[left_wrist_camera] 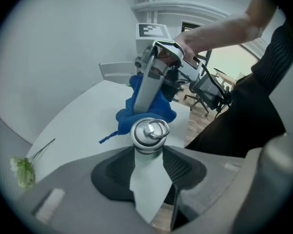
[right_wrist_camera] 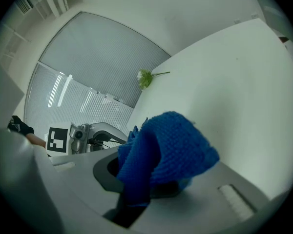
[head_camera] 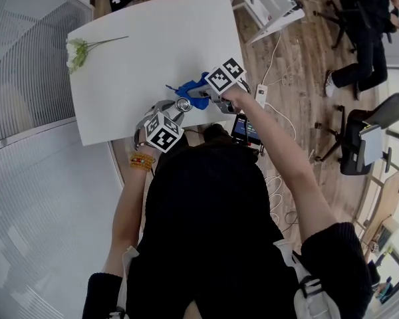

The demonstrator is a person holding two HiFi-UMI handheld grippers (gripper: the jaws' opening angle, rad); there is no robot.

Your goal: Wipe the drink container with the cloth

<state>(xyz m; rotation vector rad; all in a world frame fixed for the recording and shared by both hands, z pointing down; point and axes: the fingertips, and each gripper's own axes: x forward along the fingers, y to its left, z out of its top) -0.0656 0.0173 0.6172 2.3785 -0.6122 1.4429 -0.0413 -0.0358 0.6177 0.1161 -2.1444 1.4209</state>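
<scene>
The drink container (left_wrist_camera: 147, 179), a white bottle with a silver cap and a metal ring on top, was clamped between the jaws of the left gripper (left_wrist_camera: 149, 155). The jaws were closed against the bottle's body from both sides, with the cap projecting beyond their tips. In the head view the container (head_camera: 183, 104) was held at the near edge of the white table (head_camera: 153, 38), just in front of the person's body.

The blue cloth (left_wrist_camera: 146, 108) was bunched directly beyond the cap. Whether it touched the cap could not be determined. A loose corner of the cloth trailed down toward the table (left_wrist_camera: 78, 126). The right gripper (right_wrist_camera: 146, 179) was pinching the cloth (right_wrist_camera: 161, 150) between its jaws, and the fabric bulged out in a thick fold over the jaw tips. In the left gripper view the right gripper (left_wrist_camera: 139, 101) pointed down into the cloth from above, with a hand at its upper end. In the head view the right gripper (head_camera: 203, 93) and the cloth (head_camera: 193, 92) were positioned just beside the left gripper (head_camera: 173, 113), above the table edge.

A green-stemmed flower (head_camera: 80, 50) lay on the far left part of the table, well apart from both grippers. A second person (head_camera: 369, 38) stood on the wooden floor (head_camera: 299, 65) beyond the table.
</scene>
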